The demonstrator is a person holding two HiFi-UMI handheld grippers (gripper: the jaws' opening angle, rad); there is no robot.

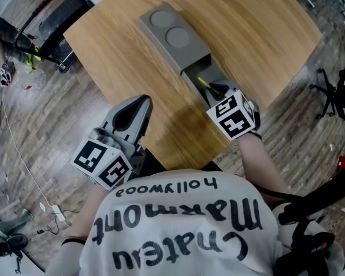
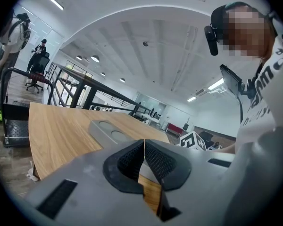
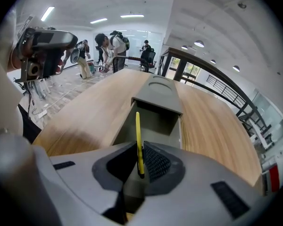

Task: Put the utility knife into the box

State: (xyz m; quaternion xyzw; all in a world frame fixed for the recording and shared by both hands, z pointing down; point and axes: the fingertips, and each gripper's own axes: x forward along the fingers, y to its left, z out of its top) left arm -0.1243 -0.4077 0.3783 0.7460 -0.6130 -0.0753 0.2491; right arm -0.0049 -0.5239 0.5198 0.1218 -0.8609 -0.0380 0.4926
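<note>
Yellow utility knife point(image 3: 137, 131) above an open grey box point(image 3: 156, 97).
We see the slim knife at frame centre, pinched at its near end by the right gripper point(image 3: 140, 161) and pointing away over the box's open compartment. A lid with two round recesses covers the box's far half.

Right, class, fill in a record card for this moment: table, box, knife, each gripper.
table: wooden, bears the box
box: grey, lid slid partly back, near end open
utility knife: yellow, pointing into the box's open end
right gripper: jaws shut on the utility knife
left gripper: jaws shut, empty, near the table's edge
task: utility knife not yet released
</note>
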